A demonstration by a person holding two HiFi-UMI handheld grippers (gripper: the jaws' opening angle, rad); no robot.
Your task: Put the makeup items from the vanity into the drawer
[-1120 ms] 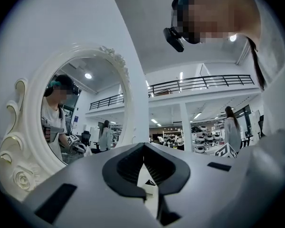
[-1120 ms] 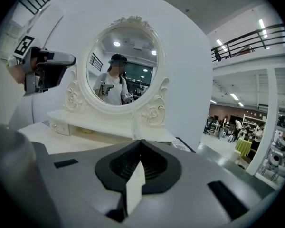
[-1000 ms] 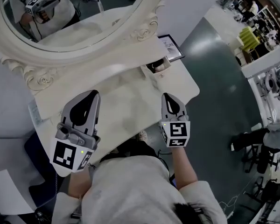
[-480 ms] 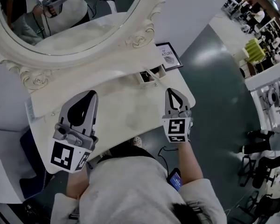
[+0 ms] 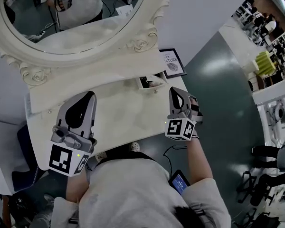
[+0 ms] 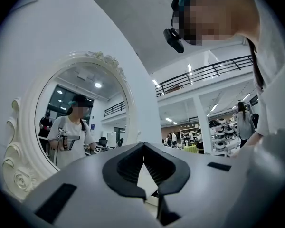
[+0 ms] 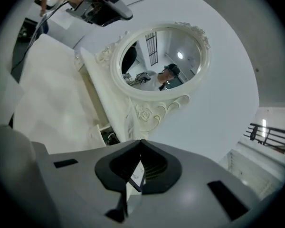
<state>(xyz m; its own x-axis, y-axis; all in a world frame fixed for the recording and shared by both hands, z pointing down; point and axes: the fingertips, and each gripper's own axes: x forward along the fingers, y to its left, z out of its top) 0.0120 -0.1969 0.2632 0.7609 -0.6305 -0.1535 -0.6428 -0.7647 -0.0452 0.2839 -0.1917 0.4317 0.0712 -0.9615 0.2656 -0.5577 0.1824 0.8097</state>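
Hovering over the vanity top (image 5: 128,113), the left gripper (image 5: 90,95) is closed and empty. Dark makeup items (image 5: 145,83), probably, lie in the small open drawer (image 5: 157,78). The right gripper (image 5: 174,90) is closed and empty too. Only shutting the drawer seems left.

Smooth, glossy vanity top (image 5: 128,115); matt, carved mirror frame (image 5: 141,44).

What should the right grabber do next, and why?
Probably ease the right gripper forward to push the small drawer shut: it stands open just ahead with dark things inside, I see no makeup on the vanity top, and its jaws are together, holding nothing.
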